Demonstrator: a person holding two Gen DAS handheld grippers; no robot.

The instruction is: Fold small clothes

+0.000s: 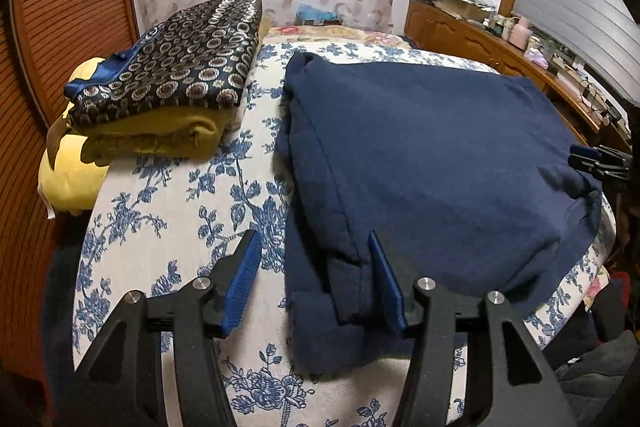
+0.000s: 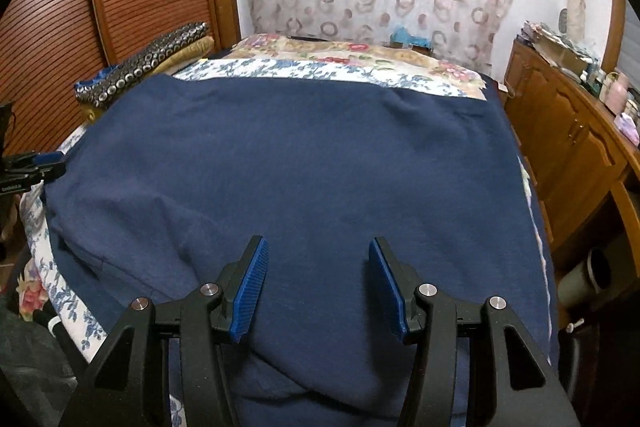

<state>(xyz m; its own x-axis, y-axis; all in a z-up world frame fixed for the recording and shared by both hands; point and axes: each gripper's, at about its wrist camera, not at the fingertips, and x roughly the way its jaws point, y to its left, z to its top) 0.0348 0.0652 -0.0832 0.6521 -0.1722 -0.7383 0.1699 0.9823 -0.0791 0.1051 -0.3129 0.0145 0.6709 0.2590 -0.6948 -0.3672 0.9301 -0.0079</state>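
both hand-held grippers are hovering released over the near edge of the bed [image 1: 168, 223], which is wearing a white cover with blue flowers. left hand-held gripper [image 1: 316, 279] is standing with its blue pads apart, straddling the thick left hem of the navy garment [image 1: 432, 163] without pinching it; one pad is sitting over bare cover, the other over the cloth. right hand-held gripper [image 2: 318, 285] is likewise gaping, with nothing caught between its pads, poised above the garment's near edge further toward the bed's right side. navy garment is lying spread broad and mostly flat across the bed's middle and right side, its near portion draping over the near edge, its left hem looking doubled into a thick roll. judging by the task, the two tools are taking up matching spots along the near hem so that the cloth can be lifted evenly and carried toward the far edge for a fold; that fold is not yet made. folded stack [image 1: 168, 79], a dark ring-patterned piece on mustard and yellow ones, is resting by the bed's far left corner, likely as finished work set aside. wooden dresser [image 2: 568, 147] is standing along the bed's right side, cluttered on top.
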